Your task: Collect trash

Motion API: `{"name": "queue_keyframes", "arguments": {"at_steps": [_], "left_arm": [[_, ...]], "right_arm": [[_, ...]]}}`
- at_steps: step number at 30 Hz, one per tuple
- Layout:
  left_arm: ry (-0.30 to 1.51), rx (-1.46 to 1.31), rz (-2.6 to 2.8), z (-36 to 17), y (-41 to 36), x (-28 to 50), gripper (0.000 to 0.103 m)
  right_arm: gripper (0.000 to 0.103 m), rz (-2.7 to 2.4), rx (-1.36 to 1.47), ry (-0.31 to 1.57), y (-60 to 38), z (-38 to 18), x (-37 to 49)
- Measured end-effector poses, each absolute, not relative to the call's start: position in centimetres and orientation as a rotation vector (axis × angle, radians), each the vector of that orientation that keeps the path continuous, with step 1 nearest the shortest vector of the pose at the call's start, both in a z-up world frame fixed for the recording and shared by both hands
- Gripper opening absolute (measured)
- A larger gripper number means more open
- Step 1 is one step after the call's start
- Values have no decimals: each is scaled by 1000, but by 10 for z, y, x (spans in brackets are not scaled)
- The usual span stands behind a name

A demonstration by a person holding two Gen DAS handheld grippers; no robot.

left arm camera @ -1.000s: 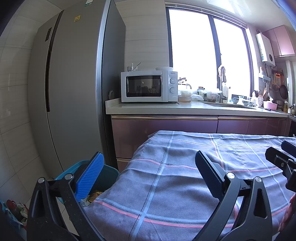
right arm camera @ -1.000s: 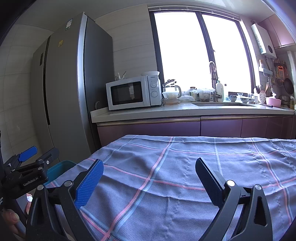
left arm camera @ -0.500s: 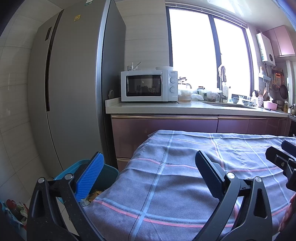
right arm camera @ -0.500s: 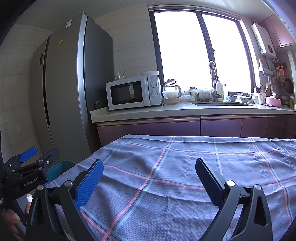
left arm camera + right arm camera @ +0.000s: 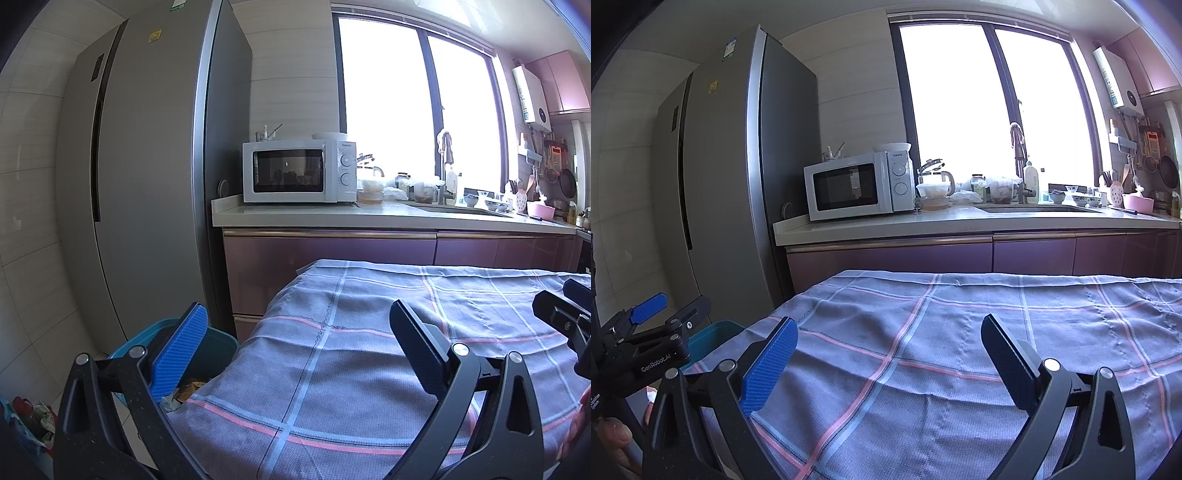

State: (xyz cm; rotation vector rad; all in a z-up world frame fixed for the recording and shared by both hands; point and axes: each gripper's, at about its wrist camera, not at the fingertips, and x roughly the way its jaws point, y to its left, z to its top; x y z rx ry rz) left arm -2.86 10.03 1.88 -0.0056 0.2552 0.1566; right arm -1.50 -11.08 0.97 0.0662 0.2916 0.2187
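A teal bin (image 5: 218, 347) stands on the floor at the table's left end, with scraps of trash (image 5: 188, 389) inside; its rim also shows in the right wrist view (image 5: 713, 338). My left gripper (image 5: 295, 347) is open and empty, held over the table's left edge next to the bin. My right gripper (image 5: 886, 354) is open and empty above the checked tablecloth (image 5: 960, 332). No trash shows on the cloth. The left gripper also shows at the left of the right wrist view (image 5: 665, 314).
A grey fridge (image 5: 147, 184) stands at the left. A counter (image 5: 369, 216) with a white microwave (image 5: 299, 171), jars and a sink runs behind the table. A colourful bag (image 5: 33, 417) lies on the floor at the lower left.
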Motion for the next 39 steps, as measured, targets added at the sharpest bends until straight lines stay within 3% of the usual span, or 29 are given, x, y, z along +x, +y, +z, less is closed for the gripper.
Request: {"name": "queue_keyframes", "arguments": {"at_steps": [39], "left_arm": [[272,-8,155,18,95,-28,97]], "right_arm": [[96,218,72,290,-114,8,-14]]}}
